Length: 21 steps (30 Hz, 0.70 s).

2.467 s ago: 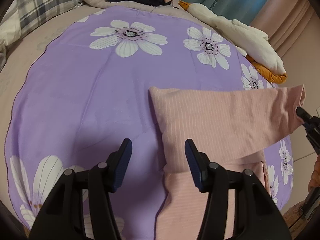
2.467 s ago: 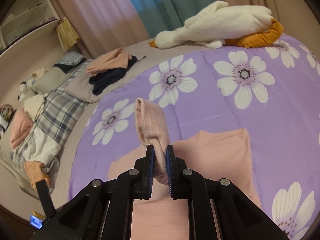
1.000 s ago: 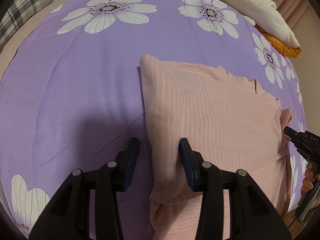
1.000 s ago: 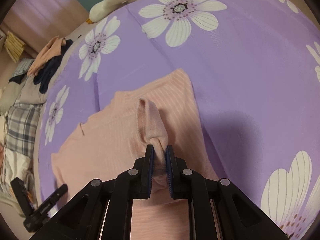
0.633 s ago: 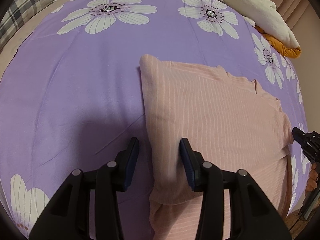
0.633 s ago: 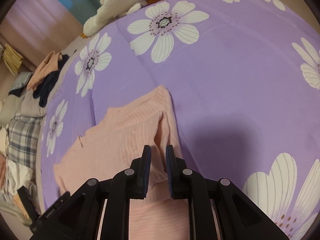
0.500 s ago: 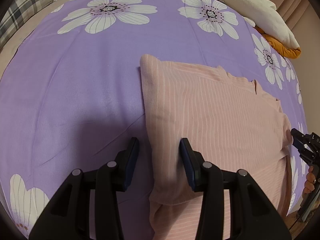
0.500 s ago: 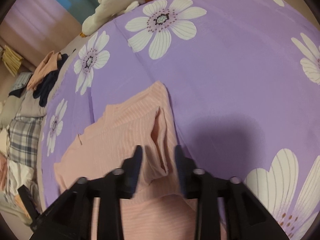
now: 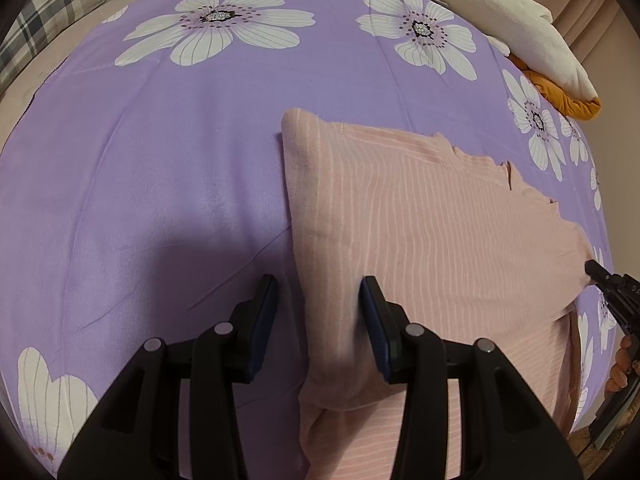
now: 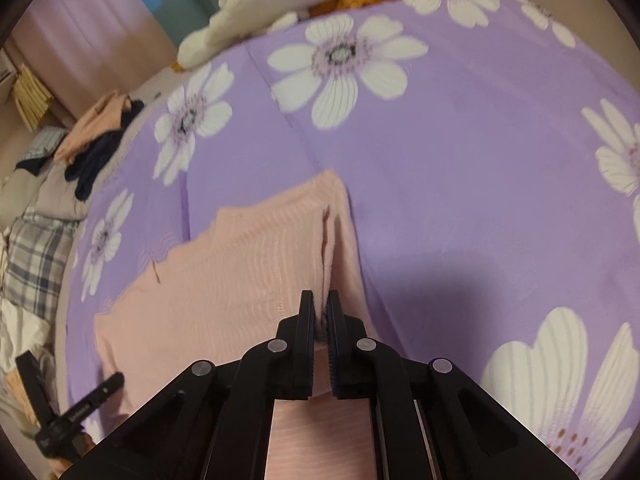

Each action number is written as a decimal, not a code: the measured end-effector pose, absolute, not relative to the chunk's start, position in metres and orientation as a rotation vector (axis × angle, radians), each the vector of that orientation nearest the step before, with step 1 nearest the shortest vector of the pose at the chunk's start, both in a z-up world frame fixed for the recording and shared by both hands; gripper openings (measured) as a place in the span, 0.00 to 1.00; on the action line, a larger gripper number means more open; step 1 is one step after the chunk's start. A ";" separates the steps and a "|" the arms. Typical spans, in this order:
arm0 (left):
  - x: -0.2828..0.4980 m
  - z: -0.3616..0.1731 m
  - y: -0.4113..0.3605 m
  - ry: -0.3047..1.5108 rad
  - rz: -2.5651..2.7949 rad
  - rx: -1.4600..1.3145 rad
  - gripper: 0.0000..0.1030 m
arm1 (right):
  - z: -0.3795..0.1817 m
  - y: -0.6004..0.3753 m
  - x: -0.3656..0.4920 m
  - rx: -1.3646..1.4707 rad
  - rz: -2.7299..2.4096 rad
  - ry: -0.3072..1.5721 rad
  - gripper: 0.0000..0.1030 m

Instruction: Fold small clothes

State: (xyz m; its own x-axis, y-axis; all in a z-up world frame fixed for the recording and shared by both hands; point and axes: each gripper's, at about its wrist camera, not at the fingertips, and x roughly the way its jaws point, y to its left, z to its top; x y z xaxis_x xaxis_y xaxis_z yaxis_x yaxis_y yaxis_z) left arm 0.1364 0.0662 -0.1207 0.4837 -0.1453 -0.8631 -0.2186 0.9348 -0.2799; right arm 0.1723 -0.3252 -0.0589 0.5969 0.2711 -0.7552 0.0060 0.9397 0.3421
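Observation:
A pink striped top (image 9: 420,232) lies folded on the purple flowered sheet (image 9: 160,160). My left gripper (image 9: 318,312) hangs open just over the top's left folded edge, one finger above the sheet, the other above the cloth, neither pad pressing. In the right wrist view the same top (image 10: 248,272) shows a raised ridge along its right side, and that ridge runs between the jaws of my right gripper (image 10: 320,308), which is shut on it. The right gripper's tip (image 9: 600,276) touches the top's right corner in the left view.
A white and orange plush toy (image 10: 260,8) lies at the bed's far edge. A heap of peach and dark clothes (image 10: 100,136) sits at the far left, beside plaid bedding (image 10: 36,256). A hand on the other gripper shows at the right edge (image 9: 624,360).
The right gripper laid the lifted sleeve down on the top, opened, then shut again on the cloth ridge. The left gripper stayed still and open.

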 end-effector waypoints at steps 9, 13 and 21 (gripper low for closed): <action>0.137 -0.122 0.067 1.076 0.039 -0.383 0.43 | -0.089 -0.321 0.181 0.298 0.102 1.008 0.06; 0.137 -0.122 0.067 1.077 0.036 -0.387 0.44 | -0.097 -0.322 0.182 0.303 0.100 1.024 0.06; 0.137 -0.123 0.065 1.075 0.038 -0.382 0.45 | -0.100 -0.321 0.179 0.286 0.099 1.020 0.06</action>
